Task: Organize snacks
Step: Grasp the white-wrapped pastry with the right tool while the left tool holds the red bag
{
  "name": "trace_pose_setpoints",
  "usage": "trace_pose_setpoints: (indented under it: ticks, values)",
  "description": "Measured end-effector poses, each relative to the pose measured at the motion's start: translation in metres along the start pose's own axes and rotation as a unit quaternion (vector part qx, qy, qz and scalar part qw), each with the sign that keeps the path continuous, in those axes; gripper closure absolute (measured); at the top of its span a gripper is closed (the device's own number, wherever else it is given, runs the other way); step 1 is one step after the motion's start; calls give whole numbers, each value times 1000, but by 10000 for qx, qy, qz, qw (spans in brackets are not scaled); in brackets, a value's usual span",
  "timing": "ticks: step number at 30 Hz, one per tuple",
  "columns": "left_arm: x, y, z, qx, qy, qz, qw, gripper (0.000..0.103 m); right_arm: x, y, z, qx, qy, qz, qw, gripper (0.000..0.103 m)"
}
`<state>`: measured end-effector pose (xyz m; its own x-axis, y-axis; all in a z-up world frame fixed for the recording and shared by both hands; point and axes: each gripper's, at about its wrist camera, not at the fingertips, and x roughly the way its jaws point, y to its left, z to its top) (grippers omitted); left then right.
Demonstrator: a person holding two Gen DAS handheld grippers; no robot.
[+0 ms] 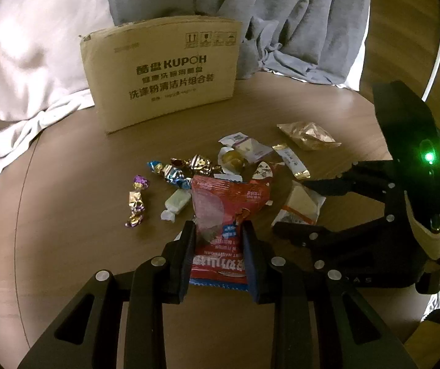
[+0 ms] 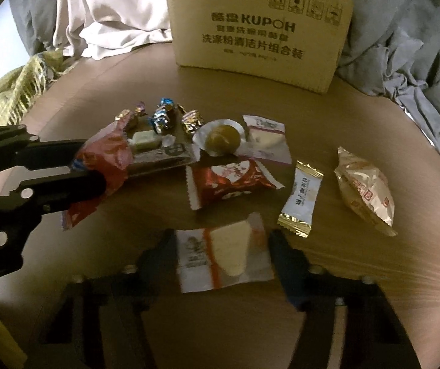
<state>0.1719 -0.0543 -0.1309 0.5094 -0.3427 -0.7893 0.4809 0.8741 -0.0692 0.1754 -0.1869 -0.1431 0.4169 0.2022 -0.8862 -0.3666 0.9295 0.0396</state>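
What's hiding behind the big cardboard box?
Behind the cardboard box you can see crumpled grey cloth and a pale sheet piled up. The box covers whatever lies right behind it, and its inside can't be seen either.

One cardboard box [image 2: 260,33] stands at the round table's [image 2: 374,276] far edge. Foil-twist candies: four [image 1: 137,203]. One pale green wrapped candy [image 1: 175,204]. Red snack packets: two [image 2: 232,181]. White wedge-cake packets: two [image 2: 226,258]. One round pastry [image 2: 221,136], one narrow gold-ended sachet [image 2: 301,198], one gold bag [image 2: 366,190].
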Motion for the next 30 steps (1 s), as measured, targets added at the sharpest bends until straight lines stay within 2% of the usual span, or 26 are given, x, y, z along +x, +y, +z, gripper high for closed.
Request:
trace_pose_setpoints:
  ticks: [1,2,3,5,14,20,30]
  values:
    - [0,0,0,-13,4,9,10000,74,0,0,0,16,-2,5,10000,46]
    - [0,0,0,-18,5,14,10000,74,-1,0,-1,45,-12,23,10000,54]
    - [0,0,-1,-30,5,8,10000,74,-2,0,-1,57,-37,23,10000,55]
    - [-1,-1,0,-48,-11,-13,10000,74,-4,-1,0,121,-24,83,9999,67]
    - [-10,-4,2,-106,-143,-18,9998,74,-14,-3,0,275,-110,224,9993,83]
    - [-19,-5,4,-138,-270,37,9995,74,-26,2,1,325,-253,226,9989,89]
    - [-40,-8,15,-99,-550,96,9984,74,-56,5,0,517,-627,178,9965,90]
